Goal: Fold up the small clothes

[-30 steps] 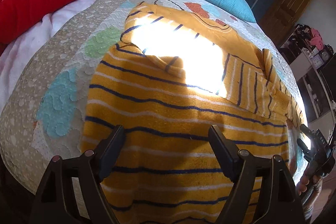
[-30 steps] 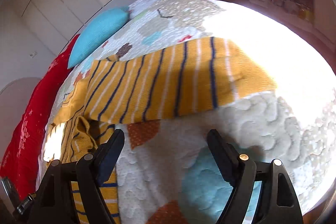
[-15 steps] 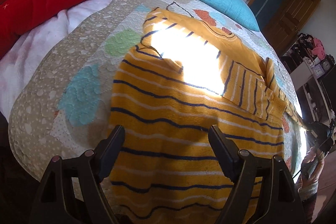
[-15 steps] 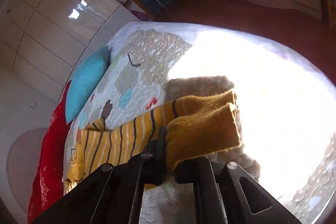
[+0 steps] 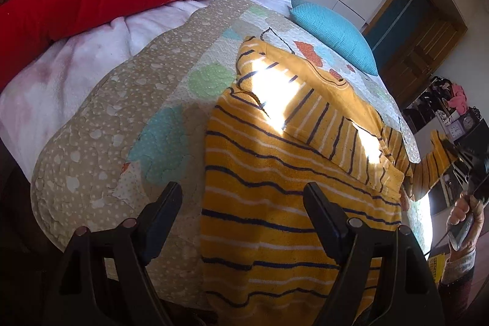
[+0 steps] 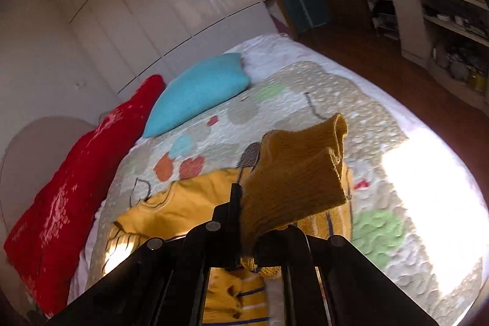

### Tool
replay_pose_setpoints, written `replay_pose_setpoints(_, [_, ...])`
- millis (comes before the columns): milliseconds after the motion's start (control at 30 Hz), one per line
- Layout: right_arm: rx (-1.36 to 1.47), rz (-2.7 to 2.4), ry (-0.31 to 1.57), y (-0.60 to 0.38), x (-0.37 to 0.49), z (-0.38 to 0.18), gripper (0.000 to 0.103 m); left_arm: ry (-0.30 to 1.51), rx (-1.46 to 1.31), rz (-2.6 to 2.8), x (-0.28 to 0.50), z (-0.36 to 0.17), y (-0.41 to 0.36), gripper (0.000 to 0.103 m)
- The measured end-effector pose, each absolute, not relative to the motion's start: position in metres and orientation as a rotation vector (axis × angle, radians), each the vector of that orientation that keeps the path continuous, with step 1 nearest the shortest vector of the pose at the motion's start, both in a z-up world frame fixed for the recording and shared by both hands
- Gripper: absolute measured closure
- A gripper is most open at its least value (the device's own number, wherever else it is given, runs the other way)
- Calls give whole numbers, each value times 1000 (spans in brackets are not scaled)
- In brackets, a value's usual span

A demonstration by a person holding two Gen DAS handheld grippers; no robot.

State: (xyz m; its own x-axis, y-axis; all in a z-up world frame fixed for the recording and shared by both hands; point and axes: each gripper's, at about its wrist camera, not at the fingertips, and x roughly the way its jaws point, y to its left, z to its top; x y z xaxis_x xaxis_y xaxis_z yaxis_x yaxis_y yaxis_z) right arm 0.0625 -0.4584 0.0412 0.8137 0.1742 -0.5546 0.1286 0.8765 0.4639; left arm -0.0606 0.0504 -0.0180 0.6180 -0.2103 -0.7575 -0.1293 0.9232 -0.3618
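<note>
- Left gripper (image 5: 241, 200): jaws spread wide, nothing between them, hovering over the sweater's (image 5: 287, 188) hem.
- Sweater lies flat on the quilt (image 5: 122, 118) ahead; only this view shows its striped body.
- Right gripper (image 6: 244, 203): clamped on the sleeve cuff (image 6: 296, 173), lifted above the quilt; left view shows the raised sleeve far right.

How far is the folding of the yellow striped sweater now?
One sleeve already lies folded across the sweater. The right gripper is shut on the other sleeve's cuff, lifted above the quilt. The open left gripper hovers; the body fold remains.
</note>
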Motion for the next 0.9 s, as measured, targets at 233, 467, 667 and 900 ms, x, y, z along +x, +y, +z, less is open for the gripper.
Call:
replay_pose_setpoints(233, [283, 346, 774, -265, 118, 16, 97, 867, -422, 17, -79, -20, 86, 23])
replay_pose_setpoints(467, [-50, 402, 901, -143, 133, -46, 93, 881, -497, 70, -87, -39, 120, 23])
replay_pose_setpoints(667, [-225, 466, 878, -76, 123, -57, 45, 880, -536, 99, -92, -49, 136, 23])
replay_pose_setpoints(900, [-489, 594, 799, -6, 79, -65, 32, 887, -557, 127, -99, -54, 147, 23])
